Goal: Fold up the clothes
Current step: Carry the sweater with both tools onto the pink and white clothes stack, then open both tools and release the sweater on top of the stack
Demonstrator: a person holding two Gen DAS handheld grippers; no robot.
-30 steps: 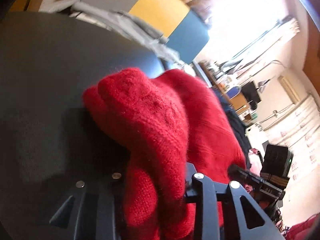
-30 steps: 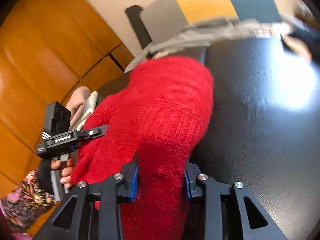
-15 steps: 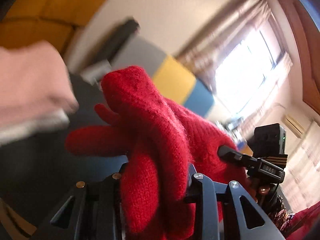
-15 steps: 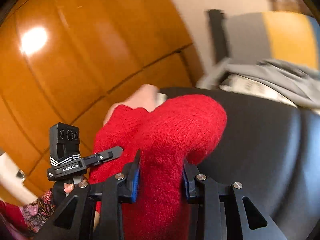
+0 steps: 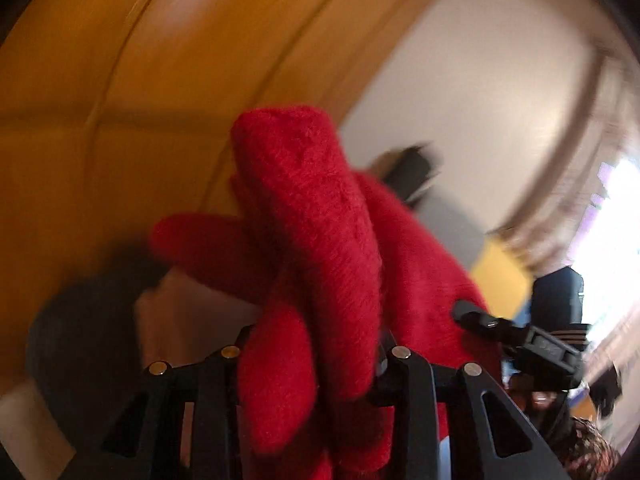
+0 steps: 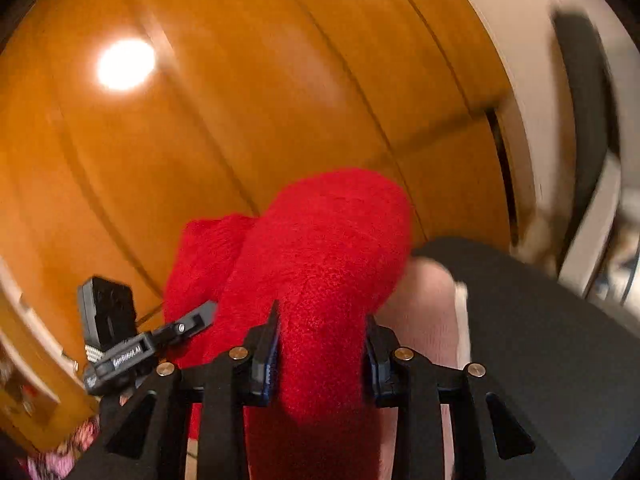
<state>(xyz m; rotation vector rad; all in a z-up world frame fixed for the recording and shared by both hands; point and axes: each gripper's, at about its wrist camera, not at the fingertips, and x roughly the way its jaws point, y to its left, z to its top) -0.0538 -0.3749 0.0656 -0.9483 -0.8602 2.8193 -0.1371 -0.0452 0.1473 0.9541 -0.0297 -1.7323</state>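
Left wrist view: the left tool (image 5: 316, 344) is clamping a bunched fold of the red sweater (image 5: 316, 240), lifting it clear above the dark bench (image 5: 80, 320), with the right tool (image 5: 520, 336) gripping beside it.

Right wrist view: the right tool (image 6: 320, 344) is pinching the red sweater (image 6: 320, 264) too, over a pale pink garment (image 6: 424, 304) lying on the bench (image 6: 540, 340). Folding looks barely begun; no containers are showing.
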